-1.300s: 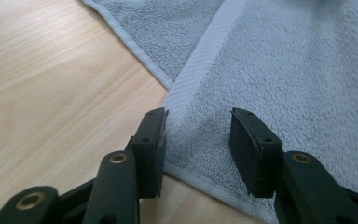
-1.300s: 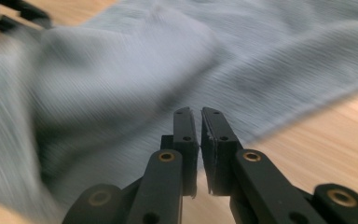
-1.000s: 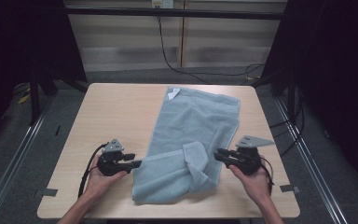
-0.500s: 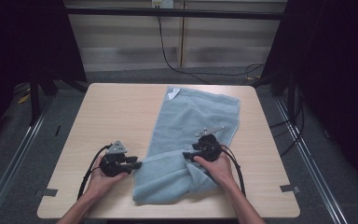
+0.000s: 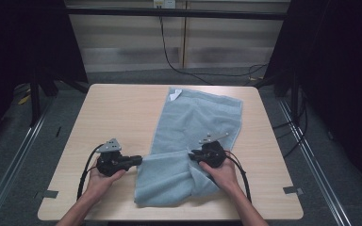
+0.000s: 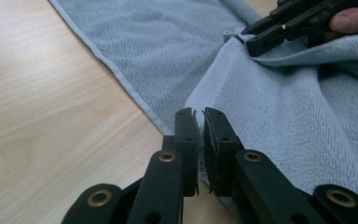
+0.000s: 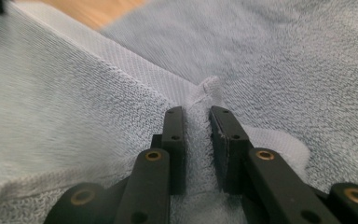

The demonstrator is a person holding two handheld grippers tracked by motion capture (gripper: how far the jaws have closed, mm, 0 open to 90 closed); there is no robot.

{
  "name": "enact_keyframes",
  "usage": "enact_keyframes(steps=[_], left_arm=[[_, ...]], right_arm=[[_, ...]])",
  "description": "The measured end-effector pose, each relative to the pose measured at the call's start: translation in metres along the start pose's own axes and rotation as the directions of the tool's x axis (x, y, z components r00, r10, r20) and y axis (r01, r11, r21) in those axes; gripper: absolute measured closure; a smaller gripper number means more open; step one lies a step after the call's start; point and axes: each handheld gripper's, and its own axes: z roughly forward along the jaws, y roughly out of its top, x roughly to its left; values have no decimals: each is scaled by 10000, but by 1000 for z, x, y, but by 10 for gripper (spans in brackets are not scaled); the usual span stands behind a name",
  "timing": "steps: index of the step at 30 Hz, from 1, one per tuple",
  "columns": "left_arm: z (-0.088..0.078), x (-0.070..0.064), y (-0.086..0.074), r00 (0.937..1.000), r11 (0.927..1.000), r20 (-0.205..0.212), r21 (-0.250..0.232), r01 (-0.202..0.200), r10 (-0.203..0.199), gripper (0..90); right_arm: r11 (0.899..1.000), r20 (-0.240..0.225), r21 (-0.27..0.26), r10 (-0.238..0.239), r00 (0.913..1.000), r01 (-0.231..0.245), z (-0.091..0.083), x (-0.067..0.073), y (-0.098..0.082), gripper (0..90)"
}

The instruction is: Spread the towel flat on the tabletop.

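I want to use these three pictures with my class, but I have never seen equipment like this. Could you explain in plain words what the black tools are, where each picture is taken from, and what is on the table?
A person sits at a wooden table and holds a hand tool in each hand: a black gripper with two jaws that pinch like tongs. One picture comes from a camera fixed above, looking down on the table. The other two come from small cameras that ride on the grippers and look along their jaws.

A light blue towel lies on the table, its near end folded over itself. The left gripper has closed on the corner of the folded layer at the towel's left edge. The right gripper has closed on a bunched fold of cloth nearer the towel's right side. Both sets of jaws have just been closing, with towel between them. So both hands grip the towel.
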Motion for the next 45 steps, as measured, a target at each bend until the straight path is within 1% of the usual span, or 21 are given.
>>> enact_keyframes(steps=[2, 4, 6, 8, 10, 14, 15, 19, 20, 21, 22, 24, 25, 26, 28, 30, 32, 37, 38, 43, 45], left_arm=[[-4, 2, 1, 9997, 9993, 136, -309, 227, -223, 847], [-8, 3, 3, 9994, 9980, 56, -536, 332, -329, 848], [-14, 5, 6, 9987, 9952, 37, -830, 513, -512, 849], [-23, 6, 10, 9975, 9895, 100, -1258, 712, -705, 851], [-30, 6, 15, 9966, 9827, 249, -1662, 812, -782, 856], [-44, 1, 26, 9973, 9704, 363, -2310, 699, -632, 892], [-47, -1, 28, 9972, 9668, 416, -2457, 708, -624, 900], [-54, -7, 36, 9989, 9640, 372, -2634, 357, -268, 900], [-52, -7, 36, 9985, 9661, 476, -2553, 379, -266, 900], [-47, -7, 35, 9980, 9734, 574, -2260, 371, -247, 900], [-41, -6, 33, 9989, 9812, 404, -1904, 309, -236, 900], [-25, -2, 28, 9988, 9930, 414, -1144, 303, -258, 838], [-15, 0, 24, 9993, 9974, 250, -667, 286, -270, 785], [-9, 2, 22, 9994, 9985, 118, -442, 324, -319, 742], [7, 9, 17, 9990, 9990, 224, 271, 369, -375, 689], [19, 14, 14, 9992, 9971, -167, 661, 386, -375, 619], [28, 21, 11, 9973, 9946, -426, 829, 624, -590, 549], [41, 30, 10, 9950, 9921, -585, 912, 857, -805, 408], [43, 30, 10, 9955, 9914, -473, 978, 866, -823, 398], [52, 25, 12, 9987, 9926, -169, 1104, 505, -489, 378], [57, 21, 11, 9994, 9918, -260, 1258, 238, -207, 376]], right_arm=[[9987, -285, -428, 268, 9992, -281, -11, -3, 0, 771], [9937, -488, -961, 525, 9974, -570, -23, -4, 3, 798], [9860, -341, -1531, 620, 9975, -665, -41, -7, 6, 803], [9732, -432, -2044, 985, 9942, -1053, -61, -13, 7, 848], [9684, -272, -2253, 1035, 9943, -1069, -78, -17, 6, 856], [9584, -241, -2686, 938, 9953, -969, -106, -18, 5, 863], [9526, -227, -2885, 944, 9953, -970, -113, -18, 6, 863], [9324, -275, -3512, 805, 9964, -850, -137, -15, 9, 862], [9306, -282, -3564, 779, 9966, -828, -140, -13, 10, 862], [9325, -289, -3520, 747, 9968, -801, -140, -12, 11, 861], [9372, -245, -3411, 683, 9974, -726, -139, -12, 10, 861], [9463, -157, -3147, 729, 9972, -742, -133, -12, 7, 861], [9492, -139, -3050, 776, 9969, -781, -129, -13, 4, 861], [9510, -142, -2975, 842, 9964, -846, -126, -15, 0, 860], [9530, -92, -2897, 901, 9959, -889, -122, -17, -4, 859], [9526, -74, -2873, 1022, 9947, -1000, -122, -20, -9, 859], [9528, -77, -2846, 1080, 9941, -1058, -122, -21, -12, 859], [9532, -91, -2762, 1251, 9921, -1227, -119, -26, -21, 858], [9539, -76, -2721, 1291, 9916, -1263, -118, -27, -22, 858], [9557, -145, -2637, 1312, 9912, -1304, -114, -30, -25, 856], [9564, -163, -2604, 1329, 9910, -1325, -112, -30, -25, 855]])
